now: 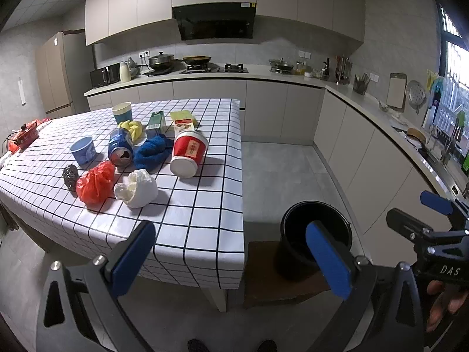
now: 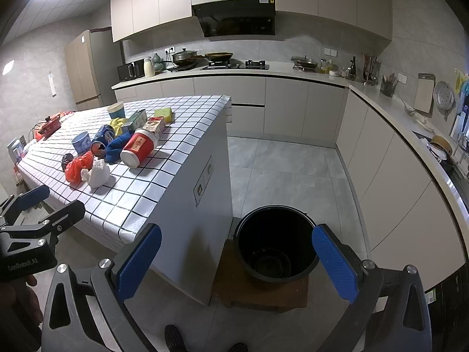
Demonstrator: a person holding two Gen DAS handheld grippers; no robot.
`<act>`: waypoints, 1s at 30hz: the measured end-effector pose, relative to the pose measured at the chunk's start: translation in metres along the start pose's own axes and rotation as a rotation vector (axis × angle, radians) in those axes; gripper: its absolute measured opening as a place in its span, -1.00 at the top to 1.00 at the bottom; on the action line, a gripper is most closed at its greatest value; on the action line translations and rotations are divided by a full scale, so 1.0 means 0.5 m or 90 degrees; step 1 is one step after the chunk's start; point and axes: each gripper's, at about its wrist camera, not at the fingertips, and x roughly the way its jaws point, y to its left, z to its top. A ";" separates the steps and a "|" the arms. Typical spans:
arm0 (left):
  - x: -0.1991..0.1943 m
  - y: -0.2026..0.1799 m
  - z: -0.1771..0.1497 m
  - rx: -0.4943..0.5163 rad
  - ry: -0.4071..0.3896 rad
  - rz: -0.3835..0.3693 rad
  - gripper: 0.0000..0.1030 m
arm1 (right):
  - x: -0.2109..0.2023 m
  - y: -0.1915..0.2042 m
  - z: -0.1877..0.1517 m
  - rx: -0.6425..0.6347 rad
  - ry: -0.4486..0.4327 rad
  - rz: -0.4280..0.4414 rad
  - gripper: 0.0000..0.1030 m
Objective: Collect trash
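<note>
Both grippers held low, angled down toward floor and table edge. Left gripper [image 1: 234, 259]: jaws spread wide, nothing between them; blue pads frame the corner of the checked surface [image 1: 205, 220] and the bucket. Right gripper [image 2: 237, 264]: jaws likewise spread wide and bare, framing the black bucket [image 2: 275, 252], which stands on a low brown wooden stand [image 2: 261, 293] on the grey tile floor, just beside the end of the table. Bucket interior dark; contents cannot be told. Part of a hand [image 1: 445, 302] shows at the right edge of the left view, under the other gripper's handle. Trash lies clustered on the surface, well apart from both grippers. Nearest the edge: a crumpled white bag [image 1: 137, 189], touching or just beside a red plastic bag [image 1: 95, 183], with a small dark wad [image 1: 71, 176] to its left. Behind these: a blue can [image 1: 120, 146] on its side with open end facing the camera, a blue cloth [image 1: 154, 151] beside it, and a red-and-white paper tub [image 1: 189, 154] tipped over. Left of the can, a small blue cup [image 1: 83, 149] upright. Farther back: a yellow item [image 1: 132, 127], a green carton [image 1: 156, 123], a red-and-white box [image 1: 184, 124], a yellow sponge [image 1: 181, 116], and a tall blue-and-cream cup [image 1: 122, 113]. A red object [image 1: 27, 135] sits at the far left edge. Beyond, kitchen counter with pans on the stove.
</note>
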 end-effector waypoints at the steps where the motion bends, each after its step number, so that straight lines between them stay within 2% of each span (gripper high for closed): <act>1: 0.000 -0.001 0.001 0.001 0.000 0.001 -1.00 | 0.002 0.001 0.001 0.000 -0.001 0.000 -1.00; 30: -0.009 -0.003 0.004 0.003 -0.007 0.003 -1.00 | -0.007 -0.006 0.007 -0.003 -0.007 0.001 -1.00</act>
